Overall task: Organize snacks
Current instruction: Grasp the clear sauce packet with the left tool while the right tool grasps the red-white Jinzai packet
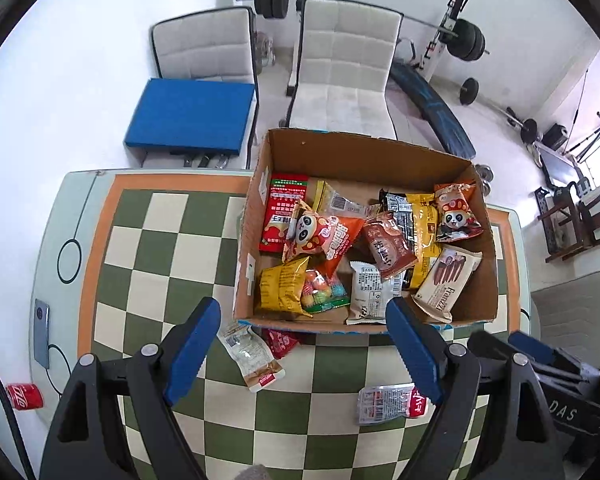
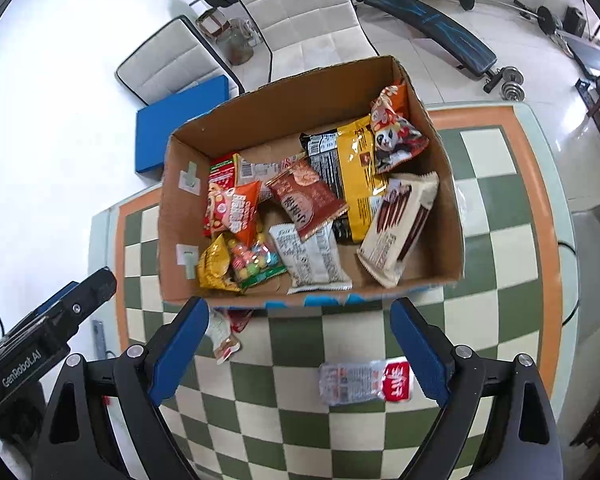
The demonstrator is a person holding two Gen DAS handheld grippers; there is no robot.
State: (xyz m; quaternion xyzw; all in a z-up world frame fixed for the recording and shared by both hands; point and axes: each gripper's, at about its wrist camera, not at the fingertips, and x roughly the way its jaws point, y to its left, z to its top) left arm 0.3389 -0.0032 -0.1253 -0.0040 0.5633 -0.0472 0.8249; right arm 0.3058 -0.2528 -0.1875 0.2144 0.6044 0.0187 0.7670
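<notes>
An open cardboard box [image 1: 364, 152] [image 2: 284, 92] stands on the checked table and holds several snack packets, among them a white wafer pack [image 1: 448, 280] [image 2: 400, 224]. Loose on the table in front of the box lie a clear packet with a brown end [image 1: 252, 356] [image 2: 222, 336], a red packet [image 1: 280, 342] partly under the box's near edge, and a clear packet with a red end [image 1: 388, 402] [image 2: 364, 382]. My left gripper [image 1: 304, 356] hangs open above these packets, empty. My right gripper [image 2: 300, 348] is open too, above the clear red-ended packet, holding nothing.
A phone [image 1: 42, 332] lies at the table's left edge, and a red cola can [image 1: 24, 396] is beside it. White chairs [image 1: 340, 68], a blue pad [image 1: 192, 116] and gym weights [image 1: 466, 40] stand beyond the table. The right gripper's body [image 1: 548, 364] shows at right in the left view.
</notes>
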